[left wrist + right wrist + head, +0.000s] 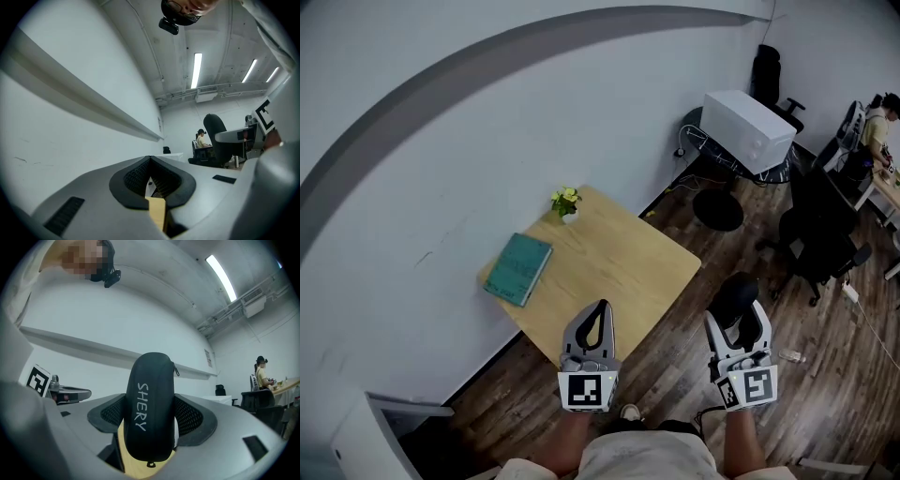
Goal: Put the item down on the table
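Observation:
My right gripper point(737, 305) is shut on a black zipped case point(149, 404) with "SHERY" printed on it; in the head view the case point(732, 294) hangs over the wooden floor, right of the table. The light wooden table point(623, 267) stands against the white wall. My left gripper point(597, 323) is over the table's near edge, its jaws shut together with nothing between them, as the left gripper view point(151, 161) also shows.
On the table lie a teal book point(518, 268) at the left and a small potted plant point(567, 203) at the back. A white box point(750, 127) and black office chairs point(820, 234) stand to the right, and a person point(877, 127) sits at a far desk.

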`<action>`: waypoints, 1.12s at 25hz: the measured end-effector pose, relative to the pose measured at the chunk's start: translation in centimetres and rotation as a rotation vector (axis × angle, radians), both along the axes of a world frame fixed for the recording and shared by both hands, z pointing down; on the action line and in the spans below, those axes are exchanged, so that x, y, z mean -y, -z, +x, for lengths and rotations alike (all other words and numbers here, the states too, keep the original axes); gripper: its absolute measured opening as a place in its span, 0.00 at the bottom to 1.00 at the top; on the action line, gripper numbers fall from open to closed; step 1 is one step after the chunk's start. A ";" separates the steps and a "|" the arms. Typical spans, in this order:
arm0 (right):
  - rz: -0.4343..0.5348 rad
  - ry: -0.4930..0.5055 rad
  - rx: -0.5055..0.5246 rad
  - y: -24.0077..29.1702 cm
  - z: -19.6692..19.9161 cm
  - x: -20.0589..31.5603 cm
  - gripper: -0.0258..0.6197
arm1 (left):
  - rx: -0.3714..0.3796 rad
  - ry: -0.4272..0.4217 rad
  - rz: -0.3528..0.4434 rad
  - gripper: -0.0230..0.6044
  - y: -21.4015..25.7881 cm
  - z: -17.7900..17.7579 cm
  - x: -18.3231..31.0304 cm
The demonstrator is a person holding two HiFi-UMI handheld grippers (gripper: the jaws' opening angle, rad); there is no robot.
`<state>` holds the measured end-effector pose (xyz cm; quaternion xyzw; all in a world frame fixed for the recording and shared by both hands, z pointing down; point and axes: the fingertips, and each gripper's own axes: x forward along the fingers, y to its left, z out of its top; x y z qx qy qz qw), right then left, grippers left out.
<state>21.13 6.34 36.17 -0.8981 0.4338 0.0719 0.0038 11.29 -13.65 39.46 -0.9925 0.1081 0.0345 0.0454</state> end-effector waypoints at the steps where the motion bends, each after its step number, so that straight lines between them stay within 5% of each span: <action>1: -0.004 0.017 0.001 -0.1 -0.1 1.0 0.56 | 0.005 0.015 -0.008 0.05 0.0 -0.4 0.7; 10: -0.002 0.232 0.005 -1.0 -0.2 10.5 0.56 | -0.009 0.238 0.001 0.05 -0.5 -5.1 7.9; 18: 0.025 0.502 0.020 -0.7 1.1 20.3 0.56 | -0.014 0.526 0.042 0.05 0.8 -9.0 13.2; 23: 0.034 0.656 0.021 -0.5 1.7 24.5 0.55 | -0.018 0.712 0.061 0.05 1.8 -10.8 14.6; 28: 0.037 0.756 0.052 -1.5 3.1 26.3 0.56 | 0.012 0.806 0.079 0.05 1.8 -10.5 13.8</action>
